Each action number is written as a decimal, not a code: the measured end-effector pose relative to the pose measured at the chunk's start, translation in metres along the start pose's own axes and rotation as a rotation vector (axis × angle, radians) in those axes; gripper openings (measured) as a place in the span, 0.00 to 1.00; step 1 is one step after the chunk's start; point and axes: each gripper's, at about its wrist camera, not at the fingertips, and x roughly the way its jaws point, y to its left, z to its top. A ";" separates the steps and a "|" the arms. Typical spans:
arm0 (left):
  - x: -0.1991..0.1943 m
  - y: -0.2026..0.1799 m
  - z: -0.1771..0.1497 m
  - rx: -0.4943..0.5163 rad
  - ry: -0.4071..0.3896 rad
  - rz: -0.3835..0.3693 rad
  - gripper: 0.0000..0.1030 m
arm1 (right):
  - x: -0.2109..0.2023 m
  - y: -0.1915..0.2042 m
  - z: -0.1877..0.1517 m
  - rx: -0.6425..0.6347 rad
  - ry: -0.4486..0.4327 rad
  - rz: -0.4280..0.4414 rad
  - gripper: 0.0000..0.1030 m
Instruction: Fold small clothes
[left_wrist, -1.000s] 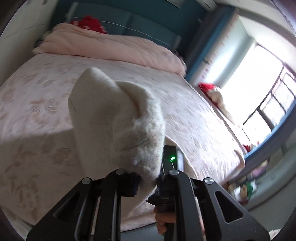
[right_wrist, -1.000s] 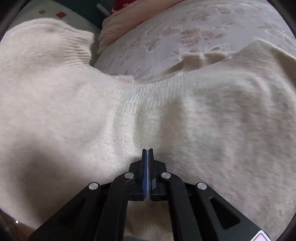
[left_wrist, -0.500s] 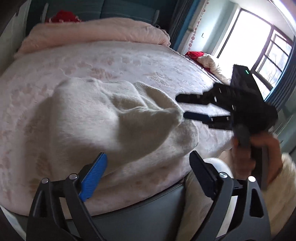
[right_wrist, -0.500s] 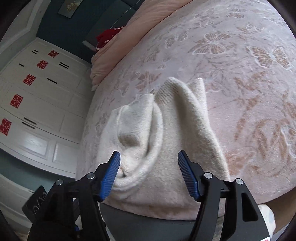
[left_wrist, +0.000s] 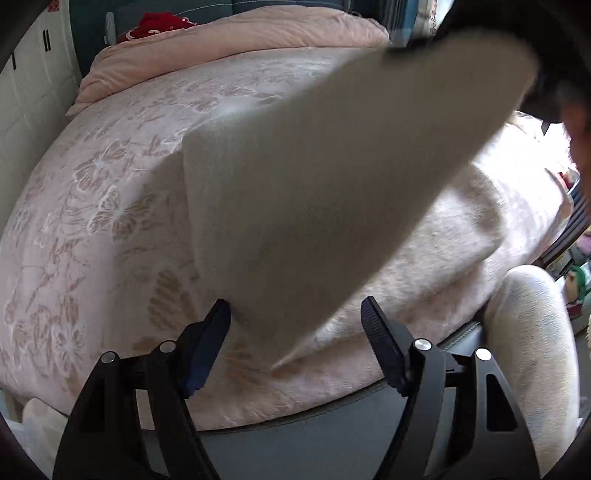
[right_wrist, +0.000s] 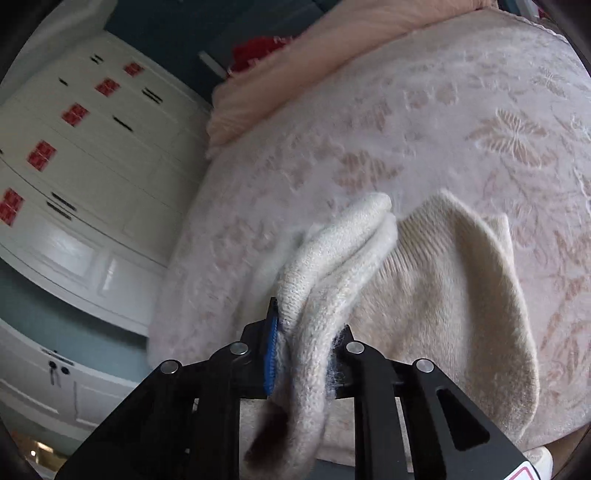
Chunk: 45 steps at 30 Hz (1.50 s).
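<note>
On my left, my left gripper (left_wrist: 295, 325) hangs over the near edge of the bed (left_wrist: 110, 206), its jaws spread wide apart with nothing between them; a blurred flap of the cream sweater (left_wrist: 332, 177) hangs in the air just ahead of the fingertips (left_wrist: 373, 317), its lower tip dangling between them without being pinched. Behind that flap more of the same knit lies rumpled on the floral pink bedspread, near the bed's front edge. A folded pink quilt (left_wrist: 240, 40) lies across the far end of the bed, with something red (left_wrist: 159, 24) beyond it. Moving to my right, my right gripper (right_wrist: 306, 350) has its jaws clamped on a thick rolled edge of the sweater (right_wrist: 443, 288), the fabric bunched between the blue pads (right_wrist: 272, 350) and trailing down past them. The rest of the garment spreads out on the bedspread to the right of my fingers. White wardrobe doors (right_wrist: 74, 177) with red stickers stand off to the left.
</note>
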 end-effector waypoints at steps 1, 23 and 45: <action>-0.001 -0.001 0.000 0.000 -0.005 -0.011 0.69 | -0.015 -0.004 0.002 0.008 -0.035 0.020 0.16; 0.017 0.020 0.004 -0.230 0.017 -0.063 0.09 | -0.041 -0.096 -0.036 0.075 -0.096 -0.184 0.13; -0.014 -0.007 0.089 -0.178 -0.097 -0.202 0.46 | -0.015 -0.034 -0.036 -0.159 0.001 -0.208 0.13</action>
